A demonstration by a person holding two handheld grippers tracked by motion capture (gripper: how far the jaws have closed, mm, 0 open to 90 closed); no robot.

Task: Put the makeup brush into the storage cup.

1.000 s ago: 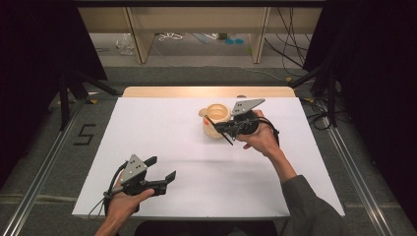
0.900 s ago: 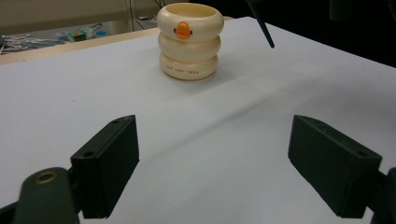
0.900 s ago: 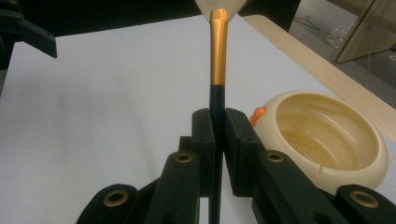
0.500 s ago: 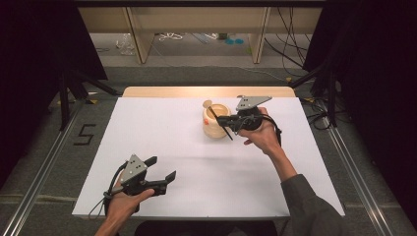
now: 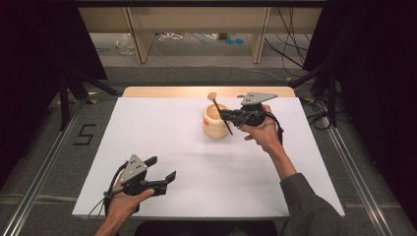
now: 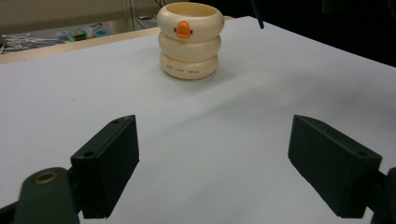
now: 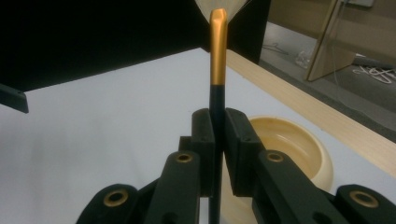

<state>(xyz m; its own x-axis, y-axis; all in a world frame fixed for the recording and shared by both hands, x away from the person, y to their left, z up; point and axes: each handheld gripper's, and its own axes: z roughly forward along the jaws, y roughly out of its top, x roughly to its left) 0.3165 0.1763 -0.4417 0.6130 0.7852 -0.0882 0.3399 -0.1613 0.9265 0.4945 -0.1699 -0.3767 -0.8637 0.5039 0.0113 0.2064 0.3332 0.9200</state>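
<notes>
A cream ribbed holder [image 5: 215, 120] with an orange mark [image 6: 183, 30] stands upright on the white table, right of centre toward the back. My right gripper [image 5: 223, 116] hovers at its right rim, shut on the dark handle of a spoon [image 5: 212, 97]. The spoon's pale bowl points up and away past the holder's far side, and its handle end hangs in front of the holder. In the right gripper view the jaws [image 7: 218, 122] clamp the handle below its golden neck [image 7: 218, 51], with the holder's opening [image 7: 299, 149] just beyond. My left gripper [image 5: 162, 167] rests open near the front left, facing the holder [image 6: 190, 42].
A white sheet [image 5: 162, 128] covers the table, with a wooden strip [image 5: 162, 91] along the back edge. Wooden shelf legs [image 5: 136, 34] and cables lie on the floor beyond. Black stands [image 5: 69, 88] flank both sides.
The right gripper has swung the spoon more upright at the holder, so its bowl now rises past the far rim. The left gripper has stayed in place.
</notes>
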